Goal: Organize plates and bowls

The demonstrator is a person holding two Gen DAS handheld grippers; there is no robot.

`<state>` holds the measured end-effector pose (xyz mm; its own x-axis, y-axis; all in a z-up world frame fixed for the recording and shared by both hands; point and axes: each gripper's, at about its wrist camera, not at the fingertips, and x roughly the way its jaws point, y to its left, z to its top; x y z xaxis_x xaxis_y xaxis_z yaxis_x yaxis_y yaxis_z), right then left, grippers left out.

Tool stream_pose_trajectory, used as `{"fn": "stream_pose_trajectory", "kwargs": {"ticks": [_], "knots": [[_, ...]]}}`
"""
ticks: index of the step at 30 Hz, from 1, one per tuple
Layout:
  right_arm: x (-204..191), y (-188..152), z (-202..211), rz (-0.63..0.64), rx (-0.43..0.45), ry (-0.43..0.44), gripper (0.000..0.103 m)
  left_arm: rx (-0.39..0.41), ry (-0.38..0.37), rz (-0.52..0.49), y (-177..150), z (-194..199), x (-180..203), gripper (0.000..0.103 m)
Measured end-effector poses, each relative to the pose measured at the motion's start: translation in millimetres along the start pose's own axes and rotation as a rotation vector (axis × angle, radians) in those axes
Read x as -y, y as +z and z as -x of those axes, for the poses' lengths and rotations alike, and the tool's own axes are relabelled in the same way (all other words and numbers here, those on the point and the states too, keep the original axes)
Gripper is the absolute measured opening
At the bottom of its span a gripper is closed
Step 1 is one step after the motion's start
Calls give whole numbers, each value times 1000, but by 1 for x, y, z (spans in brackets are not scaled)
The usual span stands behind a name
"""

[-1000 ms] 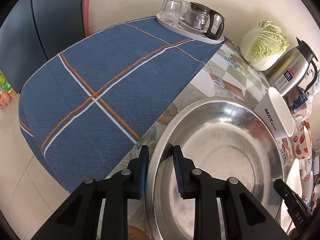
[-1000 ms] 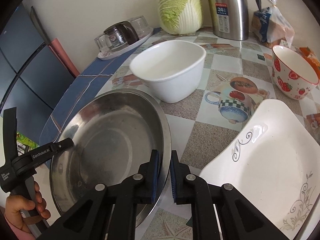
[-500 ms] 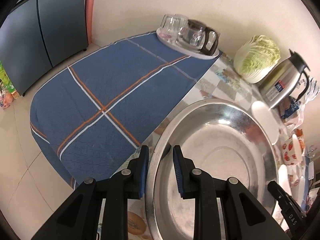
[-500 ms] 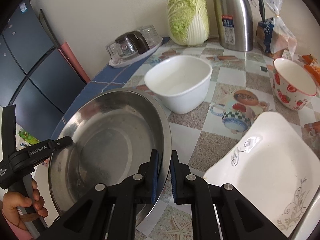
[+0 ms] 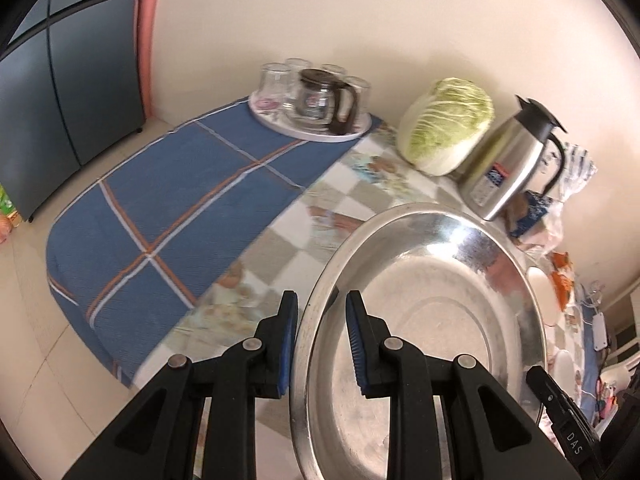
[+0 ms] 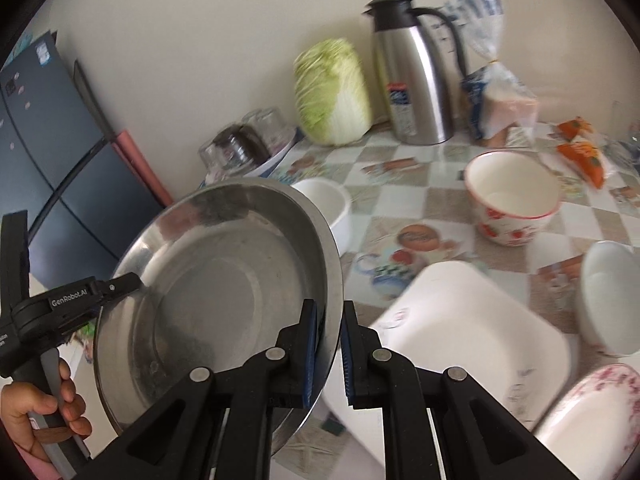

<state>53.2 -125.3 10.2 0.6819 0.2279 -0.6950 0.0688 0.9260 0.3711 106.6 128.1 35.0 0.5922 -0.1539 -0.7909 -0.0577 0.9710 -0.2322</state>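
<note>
Since a second ago we have lifted the basin [image 6: 224, 292] clear of the table [image 6: 420, 208], and it now hangs tilted in the air above the white bowl [image 6: 332, 208] and the square plate [image 6: 472, 328]. Our left gripper [image 5: 322, 316] straddles the rim on one side, fingers [image 5: 289, 328] narrowly parted around the thin metal edge. Our right gripper [image 6: 329, 320] does the same on the opposite side, its pads nearly closed on the rim.

We think the danger is slip: smooth steel, thin lip, and a tilt that puts weight on two small contacts. If our hands drift apart or twist unevenly, the basin could swing down onto the strawberry bowl [image 6: 512, 208] or the plate beneath.
</note>
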Motion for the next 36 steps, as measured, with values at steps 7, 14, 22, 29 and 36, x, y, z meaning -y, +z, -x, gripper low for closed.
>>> {"fn": "stream_pose_trajectory", "kwargs": {"ticks": [7, 14, 22, 29, 36], "knots": [[35, 3, 34, -57, 58, -27, 12, -6, -36, -48, -8, 3, 50, 26], [70, 8, 65, -104, 117, -85, 12, 2, -79, -118, -10, 8, 107, 25], [114, 10, 95, -150, 159, -134, 12, -19, -161, -137, -18, 2, 154, 26], [144, 8, 108, -195, 157, -158, 12, -69, -214, -101, -34, -16, 169, 25], [157, 4, 104, -209, 129, -182, 12, -109, -230, -60, -45, -34, 166, 25]]}}
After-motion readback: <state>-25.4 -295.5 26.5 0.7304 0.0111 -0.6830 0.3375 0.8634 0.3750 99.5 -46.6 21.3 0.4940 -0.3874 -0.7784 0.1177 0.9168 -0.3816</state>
